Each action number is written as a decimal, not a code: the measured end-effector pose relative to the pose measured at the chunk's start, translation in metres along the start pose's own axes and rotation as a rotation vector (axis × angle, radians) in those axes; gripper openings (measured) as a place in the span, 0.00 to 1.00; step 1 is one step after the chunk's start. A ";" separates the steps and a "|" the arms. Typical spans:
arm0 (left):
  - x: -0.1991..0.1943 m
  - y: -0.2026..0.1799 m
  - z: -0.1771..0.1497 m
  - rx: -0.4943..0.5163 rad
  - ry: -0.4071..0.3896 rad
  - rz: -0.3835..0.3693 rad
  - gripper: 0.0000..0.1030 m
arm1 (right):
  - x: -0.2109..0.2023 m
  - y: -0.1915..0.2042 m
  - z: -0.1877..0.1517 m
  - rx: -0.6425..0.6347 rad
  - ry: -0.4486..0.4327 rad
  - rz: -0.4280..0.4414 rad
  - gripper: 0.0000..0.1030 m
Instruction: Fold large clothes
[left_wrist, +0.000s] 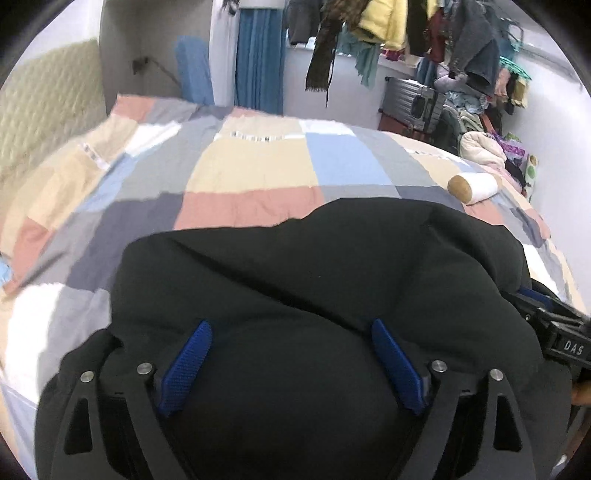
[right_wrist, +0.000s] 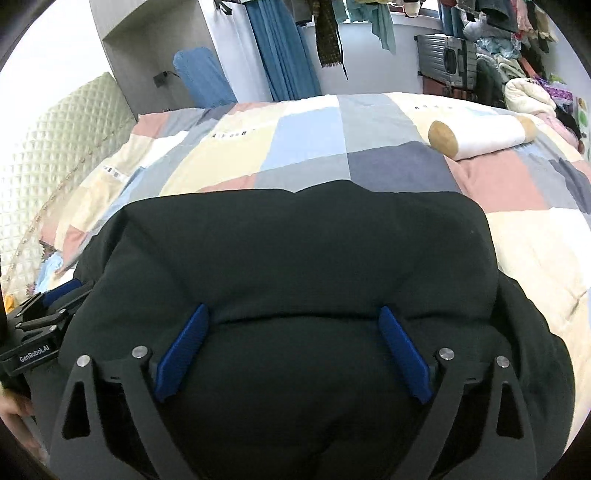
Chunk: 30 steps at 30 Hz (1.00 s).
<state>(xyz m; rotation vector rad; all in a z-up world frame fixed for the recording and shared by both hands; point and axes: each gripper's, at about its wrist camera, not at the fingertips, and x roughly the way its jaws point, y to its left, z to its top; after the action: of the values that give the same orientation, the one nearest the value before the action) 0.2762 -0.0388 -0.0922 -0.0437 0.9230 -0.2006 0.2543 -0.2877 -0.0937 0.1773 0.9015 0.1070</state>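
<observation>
A large black garment (left_wrist: 314, 266) lies bunched on the patchwork bed cover, close in front of both cameras; it also fills the lower right wrist view (right_wrist: 303, 258). My left gripper (left_wrist: 291, 328) is open, its blue pads (left_wrist: 192, 362) wide apart with black cloth bulging between them. My right gripper (right_wrist: 293, 314) is open the same way, pads (right_wrist: 402, 350) spread over a fold of the garment. Each gripper shows at the edge of the other's view, the right one (left_wrist: 554, 325) and the left one (right_wrist: 40, 317). The garment's near edge is hidden under the grippers.
The patchwork quilt (left_wrist: 251, 166) covers the bed (right_wrist: 406, 122). A white bolster with tan ends (right_wrist: 480, 138) lies at the far right. A quilted headboard (right_wrist: 48, 147) stands left. Hanging clothes, a suitcase (right_wrist: 443, 59) and a clothes pile crowd the back right.
</observation>
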 end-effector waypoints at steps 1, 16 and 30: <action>0.003 0.001 0.000 -0.004 0.007 -0.005 0.88 | 0.005 0.005 0.001 0.000 0.000 -0.004 0.91; -0.059 -0.019 -0.022 -0.024 -0.109 -0.030 0.88 | -0.043 0.018 -0.014 0.024 -0.158 0.026 0.91; -0.046 -0.053 -0.050 0.072 -0.140 0.064 0.90 | -0.040 0.049 -0.047 -0.088 -0.185 -0.068 0.93</action>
<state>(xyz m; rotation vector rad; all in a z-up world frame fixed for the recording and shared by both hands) 0.2015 -0.0796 -0.0800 0.0382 0.7759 -0.1693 0.1919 -0.2414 -0.0820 0.0728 0.7157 0.0663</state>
